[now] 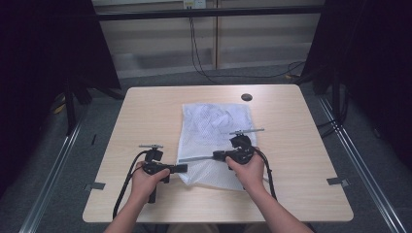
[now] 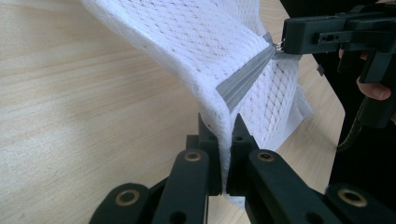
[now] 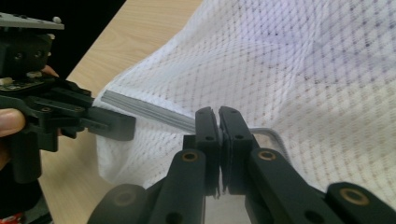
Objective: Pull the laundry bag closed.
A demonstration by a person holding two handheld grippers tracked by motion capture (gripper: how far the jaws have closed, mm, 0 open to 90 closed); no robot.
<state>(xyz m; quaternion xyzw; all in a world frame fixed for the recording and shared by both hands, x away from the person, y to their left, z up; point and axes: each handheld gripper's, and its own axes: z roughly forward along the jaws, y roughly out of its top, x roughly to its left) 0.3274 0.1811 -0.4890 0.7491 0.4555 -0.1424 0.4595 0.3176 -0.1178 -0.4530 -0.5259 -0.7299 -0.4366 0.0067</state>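
Observation:
A white mesh bag (image 1: 214, 128) lies flat on the wooden table (image 1: 145, 111), with a grey zipper (image 1: 197, 158) along its near end. My left gripper (image 1: 183, 168) is shut on the bag's near-left corner, at the end of the zipper. In the left gripper view its jaws (image 2: 225, 128) pinch the mesh edge just below the zipper (image 2: 245, 79). My right gripper (image 1: 217, 156) is shut on the zipper pull partway along. In the right gripper view its jaws (image 3: 218, 116) are closed over the zipper (image 3: 144, 111), and the left gripper (image 3: 112, 123) holds the far end.
A round black cable hole (image 1: 247, 97) sits in the table near its far edge. Bare table lies to the left and right of the bag. Black cables (image 1: 204, 68) run over the floor beyond the table, and dark curtains hang at both sides.

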